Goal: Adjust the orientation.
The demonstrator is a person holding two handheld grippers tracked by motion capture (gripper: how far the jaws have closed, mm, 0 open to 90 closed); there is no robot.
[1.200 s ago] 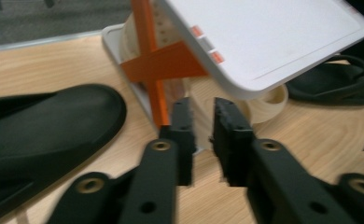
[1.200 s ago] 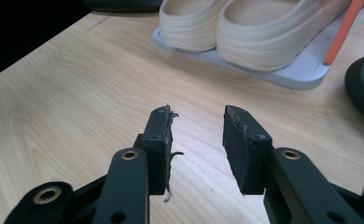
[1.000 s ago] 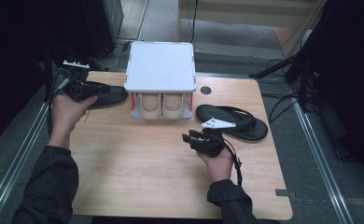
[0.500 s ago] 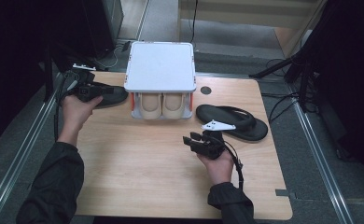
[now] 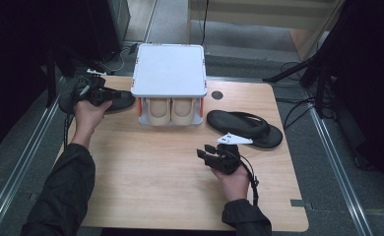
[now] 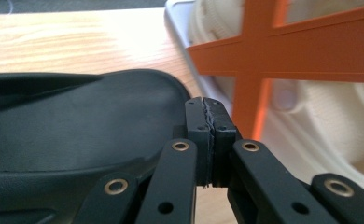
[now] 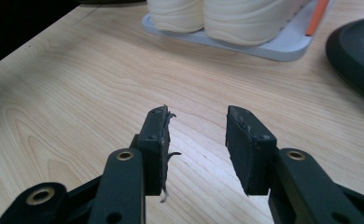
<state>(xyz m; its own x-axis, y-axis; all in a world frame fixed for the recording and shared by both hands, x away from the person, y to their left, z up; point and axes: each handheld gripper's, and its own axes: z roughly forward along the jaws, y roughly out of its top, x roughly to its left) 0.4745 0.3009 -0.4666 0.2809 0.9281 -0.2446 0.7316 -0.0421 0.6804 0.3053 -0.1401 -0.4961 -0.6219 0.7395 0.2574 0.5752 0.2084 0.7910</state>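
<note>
The left claw [image 6: 209, 140], pads pressed together, sits beside a black flip-flop [image 6: 77, 140].

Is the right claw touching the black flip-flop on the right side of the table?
Apart. In the high view the right claw sits short of the flip-flop, with bare table between them; the right gripper view shows its open jaws empty.

Both arms wear dark, near-black long sleeves, the left sleeve [image 5: 57, 191] loose and creased, the right sleeve [image 5: 246, 219] ending in a ribbed cuff. The left gripper [image 6: 209, 122] is matte black plastic: two flat linkage arms carrying brass-rimmed rivet holes, small dark screws in the pad blocks, and thin ridged rubber pads. The right gripper [image 7: 196, 135] is built alike (its left pad frays into loose threads). A black cable [image 5: 251, 174] trails from it, and a white three-cornered plate [image 5: 234, 139] tops it.
</note>
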